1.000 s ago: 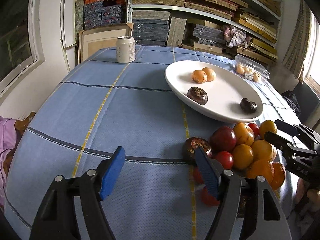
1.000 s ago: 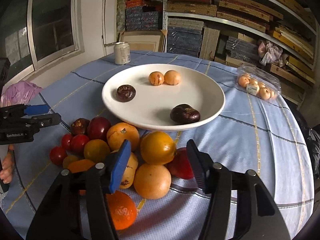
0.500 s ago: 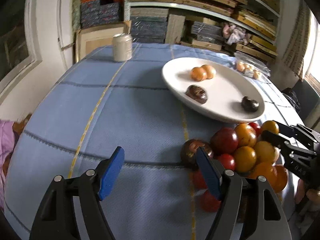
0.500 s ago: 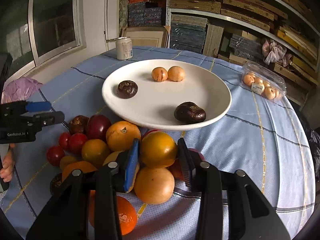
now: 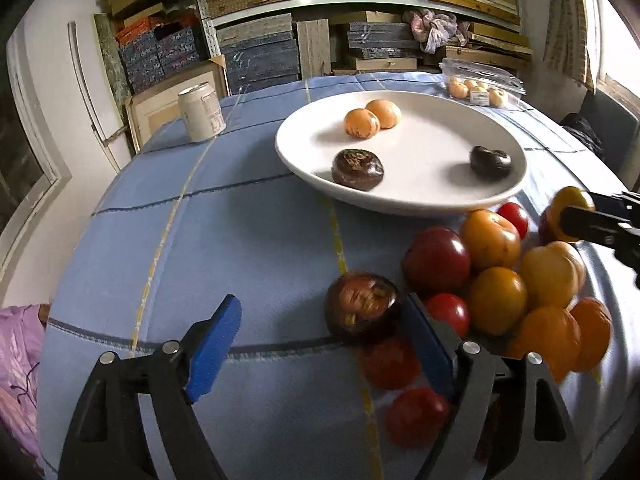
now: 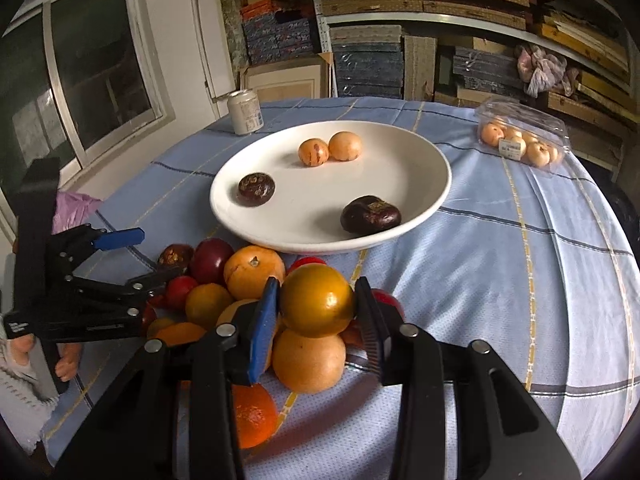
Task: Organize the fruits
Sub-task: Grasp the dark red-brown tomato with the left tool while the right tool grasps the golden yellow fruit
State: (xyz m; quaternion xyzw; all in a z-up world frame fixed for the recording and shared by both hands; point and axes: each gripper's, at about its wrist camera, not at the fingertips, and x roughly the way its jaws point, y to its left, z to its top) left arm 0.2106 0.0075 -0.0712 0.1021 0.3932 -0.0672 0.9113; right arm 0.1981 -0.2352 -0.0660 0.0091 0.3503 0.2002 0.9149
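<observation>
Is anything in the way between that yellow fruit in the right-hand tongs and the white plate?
Nothing visible blocks it. The yellow fruit sits above the pile, and the plate lies just beyond, with bare space near its front rim.

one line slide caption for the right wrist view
Right tool grips a yellow-orange fruit atop the pile, white plate just beyond.

Shelves [image 6: 460,20] stacked with flat boxes [image 6: 368,68] fill the back wall. A dark window [image 6: 100,68] sits in the white wall [image 6: 176,20] left. A blue checked cloth [image 6: 520,260] covers the tabletop.
</observation>
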